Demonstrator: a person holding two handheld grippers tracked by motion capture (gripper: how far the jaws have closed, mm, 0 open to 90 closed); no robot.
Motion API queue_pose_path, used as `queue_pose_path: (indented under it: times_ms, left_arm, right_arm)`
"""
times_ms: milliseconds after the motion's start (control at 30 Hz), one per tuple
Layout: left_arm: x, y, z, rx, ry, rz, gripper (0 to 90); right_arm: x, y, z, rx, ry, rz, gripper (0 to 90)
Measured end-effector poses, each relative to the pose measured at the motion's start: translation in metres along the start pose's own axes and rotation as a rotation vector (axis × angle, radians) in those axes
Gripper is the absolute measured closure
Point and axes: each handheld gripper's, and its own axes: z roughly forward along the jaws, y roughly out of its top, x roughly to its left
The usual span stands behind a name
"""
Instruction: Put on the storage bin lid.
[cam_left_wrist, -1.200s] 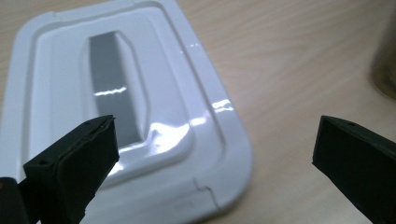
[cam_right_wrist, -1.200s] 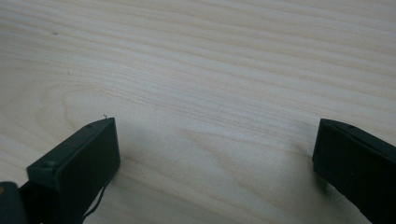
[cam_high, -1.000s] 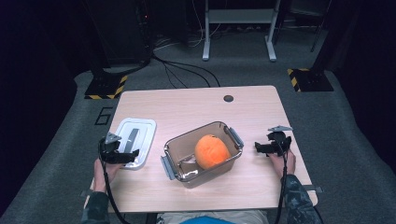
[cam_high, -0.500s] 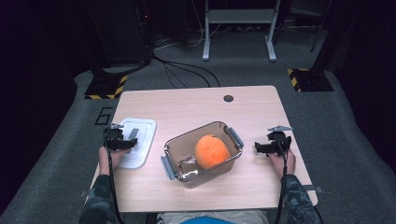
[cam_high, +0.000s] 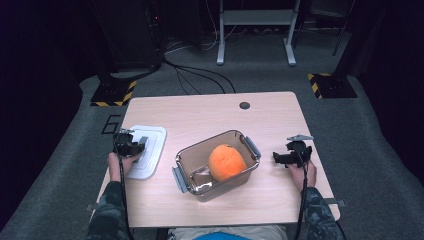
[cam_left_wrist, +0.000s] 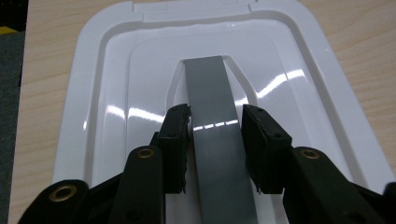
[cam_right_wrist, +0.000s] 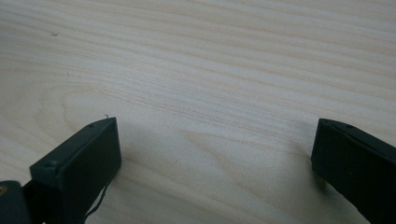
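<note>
A white lid (cam_high: 156, 135) lies at the table's left edge, with a raised grey handle strip (cam_left_wrist: 211, 93) down its middle. My left gripper (cam_high: 136, 147) rests on the lid. In the left gripper view its jaws (cam_left_wrist: 215, 116) have just been closing, and the pads now press the handle from both sides. A clear container (cam_high: 200, 146) with grey clips stands at mid table and holds an orange fruit (cam_high: 226, 161). My right gripper (cam_high: 280, 159) stays right of the container, and in the right gripper view it (cam_right_wrist: 215, 135) stands open over bare wood.
A small dark round hole (cam_high: 244, 105) marks the table's far side. Bare wood lies between the lid and the container. Cables and stand feet (cam_high: 112, 92) sit on the grey floor beyond the table.
My left gripper moved forward onto the lid and its jaws closed from wide open onto the grey handle. The right gripper, the container and the fruit kept still.
</note>
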Motion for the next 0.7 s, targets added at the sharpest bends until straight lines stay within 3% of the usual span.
queue_pose_path:
  times_ms: [133,367,700]
  left_arm:
    - [-0.003,0.0,0.0,0.002,0.014,-0.003,64.1]
    - [-0.005,0.001,-0.004,-0.029,-0.011,-0.018,66.4]
    - [-0.013,0.025,-0.046,-0.112,-0.051,0.054,66.4]
  right_arm:
    - [0.0,0.0,0.0,-0.001,-0.001,0.002,1.0]
    - [0.0,0.0,0.0,-0.002,-0.001,0.002,1.2]
    - [0.001,0.0,0.0,0.0,-0.003,0.009,1.3]
